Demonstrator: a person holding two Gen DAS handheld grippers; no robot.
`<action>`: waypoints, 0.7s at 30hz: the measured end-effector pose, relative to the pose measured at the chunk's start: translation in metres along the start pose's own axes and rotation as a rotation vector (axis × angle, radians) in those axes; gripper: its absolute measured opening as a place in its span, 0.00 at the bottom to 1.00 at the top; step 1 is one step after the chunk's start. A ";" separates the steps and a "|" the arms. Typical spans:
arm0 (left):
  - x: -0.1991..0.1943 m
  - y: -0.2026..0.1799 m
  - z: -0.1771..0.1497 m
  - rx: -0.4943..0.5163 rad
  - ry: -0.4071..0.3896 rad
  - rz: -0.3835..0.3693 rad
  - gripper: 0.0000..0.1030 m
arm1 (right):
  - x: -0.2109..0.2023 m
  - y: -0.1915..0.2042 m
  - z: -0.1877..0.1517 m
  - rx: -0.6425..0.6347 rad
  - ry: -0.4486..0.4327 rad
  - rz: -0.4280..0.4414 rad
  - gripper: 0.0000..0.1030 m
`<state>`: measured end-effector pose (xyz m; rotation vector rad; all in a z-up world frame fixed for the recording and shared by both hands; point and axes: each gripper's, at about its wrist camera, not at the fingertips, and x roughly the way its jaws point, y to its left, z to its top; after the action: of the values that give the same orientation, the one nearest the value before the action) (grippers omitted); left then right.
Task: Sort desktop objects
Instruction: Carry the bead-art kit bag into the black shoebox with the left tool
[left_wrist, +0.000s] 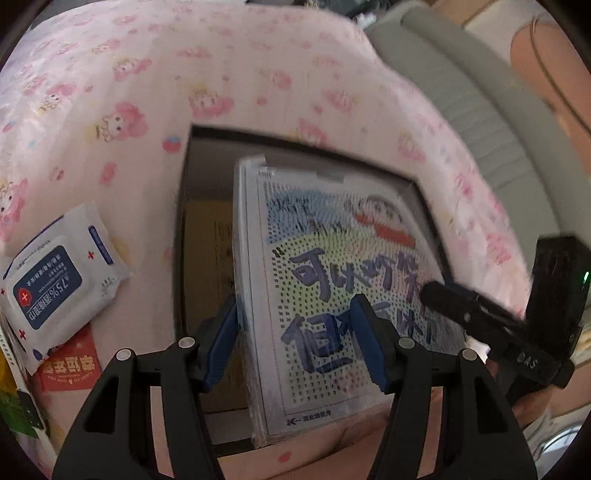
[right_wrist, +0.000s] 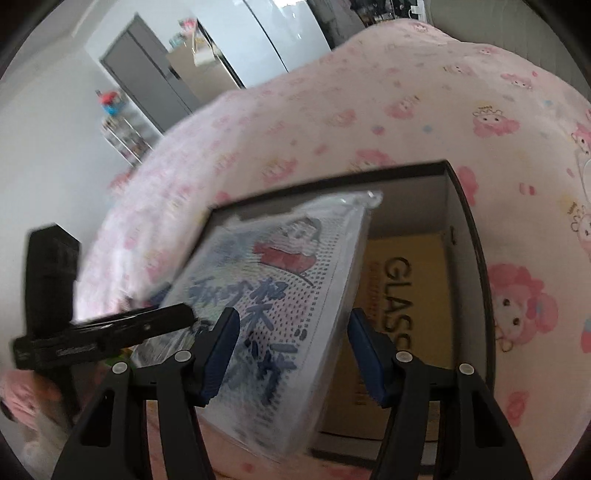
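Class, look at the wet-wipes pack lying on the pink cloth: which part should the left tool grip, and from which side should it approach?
Judging from the left view, grip the wet-wipes pack across its narrower width, coming down from above. It lies flat and skewed on the cloth, beside the dark box, with its far edges clear; its near end overlaps a red card.

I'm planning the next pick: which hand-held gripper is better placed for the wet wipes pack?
Left, probably. The wet wipes pack lies left of the box, beside the open left hand-held gripper; the right view misses it.
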<state>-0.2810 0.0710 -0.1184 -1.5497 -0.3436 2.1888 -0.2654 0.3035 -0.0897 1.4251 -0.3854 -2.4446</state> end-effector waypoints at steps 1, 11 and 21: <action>0.003 0.000 0.000 0.003 0.004 0.015 0.60 | 0.005 -0.001 0.001 0.001 0.018 -0.004 0.55; 0.016 0.001 -0.005 0.037 0.073 0.083 0.59 | 0.051 -0.021 0.001 0.102 0.197 0.011 0.55; 0.006 0.005 -0.012 0.063 0.027 0.116 0.49 | 0.034 -0.023 -0.002 0.101 0.117 -0.030 0.54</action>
<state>-0.2728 0.0686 -0.1298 -1.5996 -0.1780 2.2411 -0.2824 0.3115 -0.1257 1.6181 -0.4707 -2.3806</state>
